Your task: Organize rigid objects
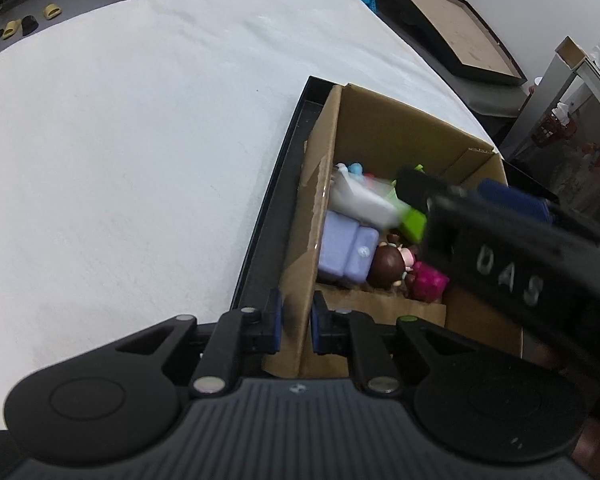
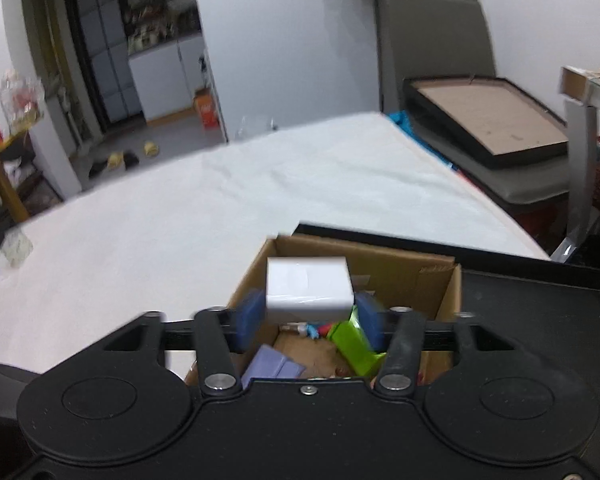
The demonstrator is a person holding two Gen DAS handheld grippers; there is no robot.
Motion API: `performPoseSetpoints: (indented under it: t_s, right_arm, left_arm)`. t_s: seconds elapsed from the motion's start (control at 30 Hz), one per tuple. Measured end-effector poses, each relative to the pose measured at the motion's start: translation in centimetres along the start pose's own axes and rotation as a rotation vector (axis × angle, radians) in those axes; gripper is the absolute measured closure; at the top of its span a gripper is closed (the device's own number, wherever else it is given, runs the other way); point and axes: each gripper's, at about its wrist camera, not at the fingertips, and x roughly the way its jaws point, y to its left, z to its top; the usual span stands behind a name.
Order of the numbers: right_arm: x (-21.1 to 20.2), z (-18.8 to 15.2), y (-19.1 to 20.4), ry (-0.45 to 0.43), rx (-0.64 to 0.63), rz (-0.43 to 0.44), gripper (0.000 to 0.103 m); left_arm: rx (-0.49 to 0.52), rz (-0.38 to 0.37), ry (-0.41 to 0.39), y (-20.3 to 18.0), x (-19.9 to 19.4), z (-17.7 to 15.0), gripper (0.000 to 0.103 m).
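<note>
The left tongs (image 1: 296, 326) pinch the near wall of the cardboard box (image 1: 384, 128), one blue pad on each face of the wall, most likely to keep the light box from sliding or tipping while things go into it. The box stands in a black tray (image 1: 276, 196) on the white-covered counter (image 1: 140, 140).

The right tongs (image 2: 310, 318) hang over the open box with a white rectangular box (image 2: 308, 290) between their blue pads (image 2: 247, 314). The pads stand about level with its sides, and motion blur hides whether they press it or have let go; I judge it is being dropped in, since it sits directly above the box's mouth.

Inside lie a lilac toy sofa (image 1: 346, 246), a brown-haired doll figure (image 1: 388, 266), a magenta toy (image 1: 430, 280) and a lime-green block (image 1: 414, 222), all heaped at the near end. The far end of the box floor is free, which suits the white box.
</note>
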Motion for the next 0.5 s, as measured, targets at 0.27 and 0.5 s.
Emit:
performPoseSetpoints:
  t_s: [0.27, 0.5]
  right_arm:
    - [-2.7, -1.4, -1.6, 0.013, -0.002, -0.026, 0.038]
    - [-5.0, -1.6, -3.7, -0.008, -0.002, -0.059, 0.038]
  left_arm:
    - [-0.008, -0.002, 0.006, 0.1, -0.4, 0.4, 0.089]
    - [0.025, 0.035, -0.025, -0.7, -1.7, 0.6, 0.086]
